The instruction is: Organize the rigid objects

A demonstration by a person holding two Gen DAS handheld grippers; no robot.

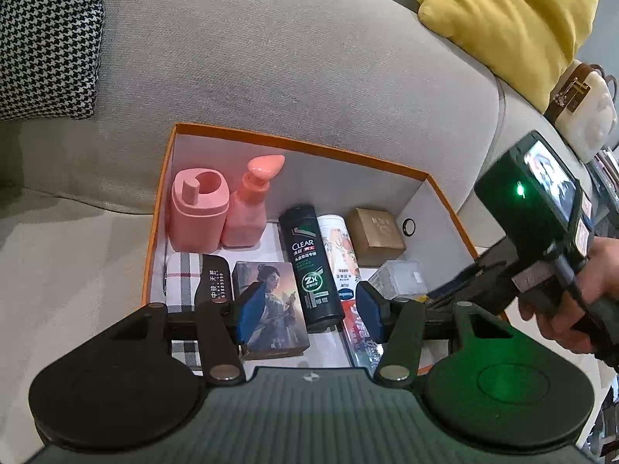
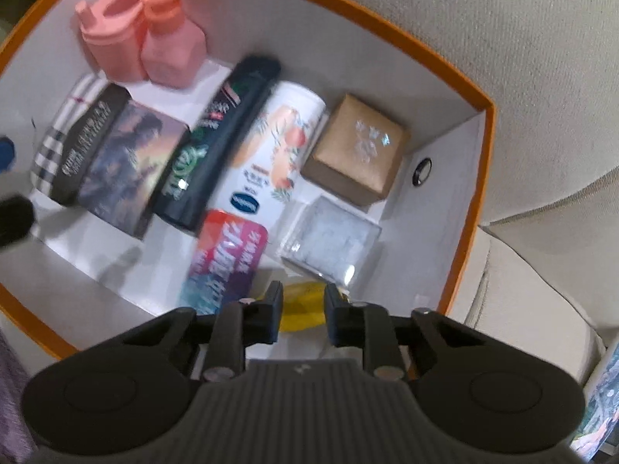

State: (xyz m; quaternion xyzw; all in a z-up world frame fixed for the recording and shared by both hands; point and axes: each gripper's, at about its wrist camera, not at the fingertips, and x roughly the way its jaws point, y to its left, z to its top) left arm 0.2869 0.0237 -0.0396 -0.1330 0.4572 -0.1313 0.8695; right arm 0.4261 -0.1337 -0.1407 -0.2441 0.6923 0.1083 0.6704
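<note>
Grey sofa (image 1: pixel 271 58), orange-rimmed box (image 2: pixel 485 123) on seat. R gripper (image 2: pixel 301 309) closed on yellow item (image 2: pixel 300 305), clear plastic case (image 2: pixel 332 239) just ahead. L gripper (image 1: pixel 305 317) jaws apart, empty, above picture box (image 1: pixel 274 297) and CLEAR shampoo bottle (image 1: pixel 311 263).

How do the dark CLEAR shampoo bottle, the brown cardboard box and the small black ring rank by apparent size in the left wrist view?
1. CLEAR shampoo bottle, plainly the largest.
2. Brown cardboard box, which lies farther from the camera, so its true size may be understated.
3. Black ring on the box wall, by far the smallest.
</note>
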